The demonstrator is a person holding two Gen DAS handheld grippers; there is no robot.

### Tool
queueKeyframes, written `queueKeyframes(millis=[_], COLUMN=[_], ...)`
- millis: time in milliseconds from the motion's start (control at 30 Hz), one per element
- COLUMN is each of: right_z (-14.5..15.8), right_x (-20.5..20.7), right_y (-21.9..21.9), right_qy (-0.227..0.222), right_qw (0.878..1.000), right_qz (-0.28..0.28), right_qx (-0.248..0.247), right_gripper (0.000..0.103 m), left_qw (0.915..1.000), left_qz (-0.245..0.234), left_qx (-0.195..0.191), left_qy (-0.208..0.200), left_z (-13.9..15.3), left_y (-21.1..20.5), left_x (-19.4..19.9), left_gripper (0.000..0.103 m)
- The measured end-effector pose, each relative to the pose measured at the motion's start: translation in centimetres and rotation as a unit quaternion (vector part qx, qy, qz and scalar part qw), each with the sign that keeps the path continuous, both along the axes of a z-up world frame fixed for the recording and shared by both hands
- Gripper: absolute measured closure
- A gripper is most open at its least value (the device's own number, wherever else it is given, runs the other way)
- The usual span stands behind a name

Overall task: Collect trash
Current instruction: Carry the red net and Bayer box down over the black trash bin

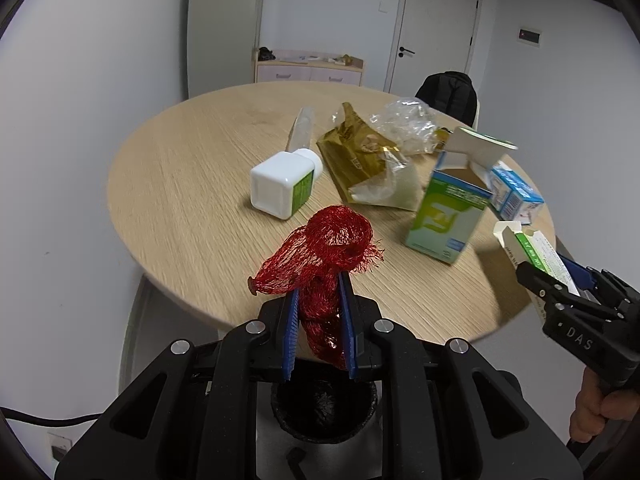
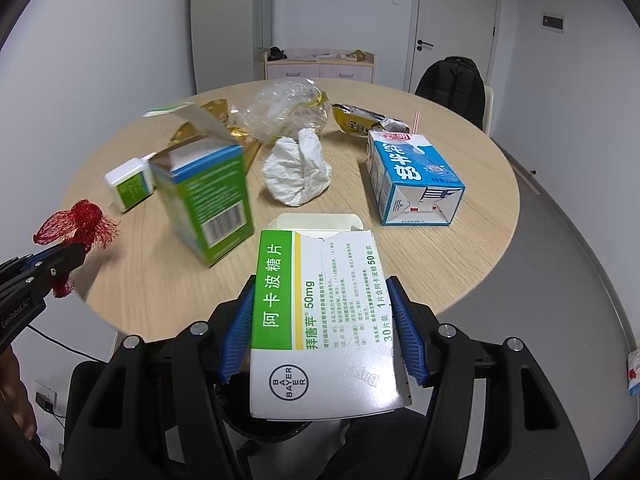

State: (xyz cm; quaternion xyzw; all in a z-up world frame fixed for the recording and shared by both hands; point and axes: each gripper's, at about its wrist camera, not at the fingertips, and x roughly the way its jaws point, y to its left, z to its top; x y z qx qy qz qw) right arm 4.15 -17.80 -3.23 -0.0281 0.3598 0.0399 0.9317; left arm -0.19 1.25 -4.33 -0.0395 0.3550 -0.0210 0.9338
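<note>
Your left gripper (image 1: 318,320) is squeezed tight on a red net bag (image 1: 320,252), soft and full of holes, held past the near edge of the round wooden tabletop (image 1: 192,184). Under it sits a black bin (image 1: 324,412). Your right gripper (image 2: 324,332) pinches a flat white and green pill box (image 2: 320,320) of smooth card, also off the near edge. The near side of the tabletop is bare.

The near-left part of the tabletop (image 1: 168,184) lay bare, so my left tool (image 1: 318,320) had room there. Ahead, the white bottle (image 1: 280,184), the tall green carton (image 2: 204,200), crumpled tissue (image 2: 298,172) and blue milk box (image 2: 412,176) crowded the middle, with narrow gaps between.
</note>
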Motion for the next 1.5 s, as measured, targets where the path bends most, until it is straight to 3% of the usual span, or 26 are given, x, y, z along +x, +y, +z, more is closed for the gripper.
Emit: queueKeyframes(millis=[433,733,1033,1500], right_z=[-0.4,-2.7,-6.0,-12.9], right_x=[-6.5,-9.5,-10.7,-7.6], right_y=[1.2,1.4,2.2,3.2], right_qy=[-0.017,0.004,0.017,0.06], right_qw=[1.0,1.0,1.0,0.998], right_qz=[-0.005,-0.008,-0.008,-0.003], right_qx=[-0.008,0.003,-0.009,-0.001], right_gripper=[0.043,0.043,0.043,0.043], left_qw=[0.9996,0.9991,0.998,0.9953], left_qz=[0.011,0.014,0.005,0.0], left_qx=[-0.01,-0.02,-0.021,-0.03], left_qy=[0.024,0.035,0.059,0.092], left_z=[-2.7,-5.1,-9.1,-15.4], left_y=[-0.4,-0.8,-1.3,-0.9], left_x=[-5.7,-8.6,-8.4,-5.4], left_gripper=[0.085,0.085,0.085,0.085])
